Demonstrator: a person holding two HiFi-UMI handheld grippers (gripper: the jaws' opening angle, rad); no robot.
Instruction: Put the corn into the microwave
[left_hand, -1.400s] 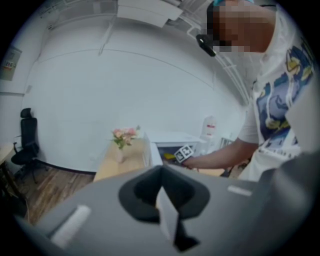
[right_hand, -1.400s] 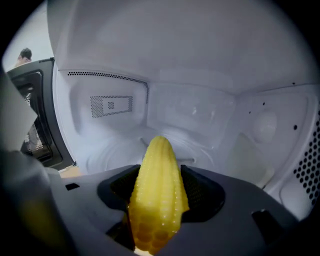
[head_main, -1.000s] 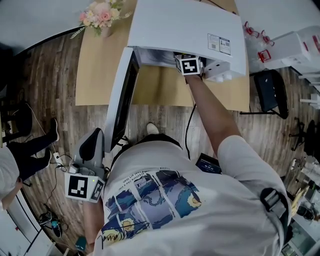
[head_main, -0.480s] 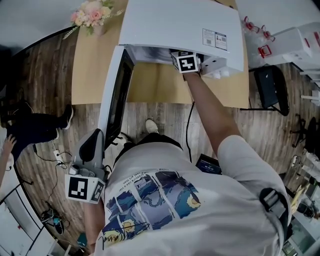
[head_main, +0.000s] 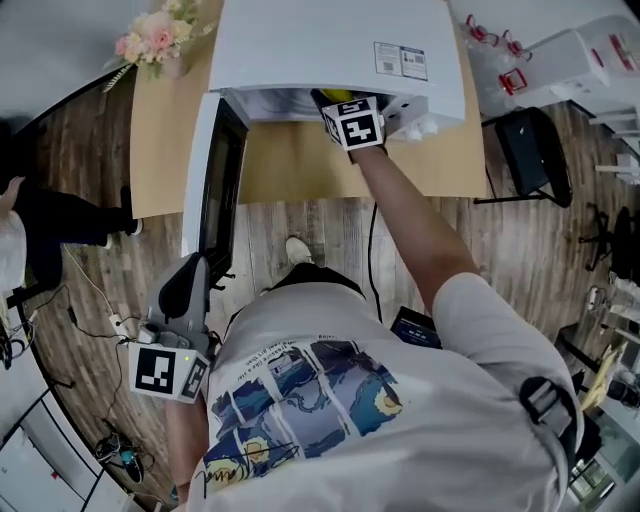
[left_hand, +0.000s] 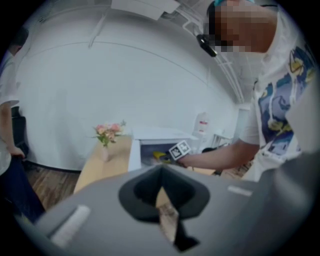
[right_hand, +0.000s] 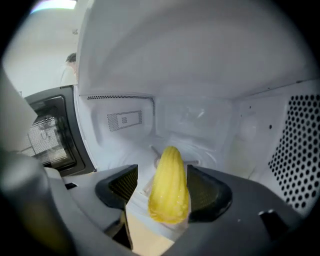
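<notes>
At the microwave (head_main: 330, 40) mouth, door (head_main: 222, 170) open: corn (right_hand: 170, 192) lies between my R tongs (right_hand: 164, 181), which stand barely wider than it, R pad touching, slim gap at L. L tongs (left_hand: 162, 200) closed on nothing, held low. Left to do, I'd judge: clear the corn, back out.

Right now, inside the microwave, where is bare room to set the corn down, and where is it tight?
Bare: the microwave floor beyond the corn, from the left wall to the perforated right wall; also the table between flowers and open door. Tight: the opening's right side, around the right gripper.
</notes>
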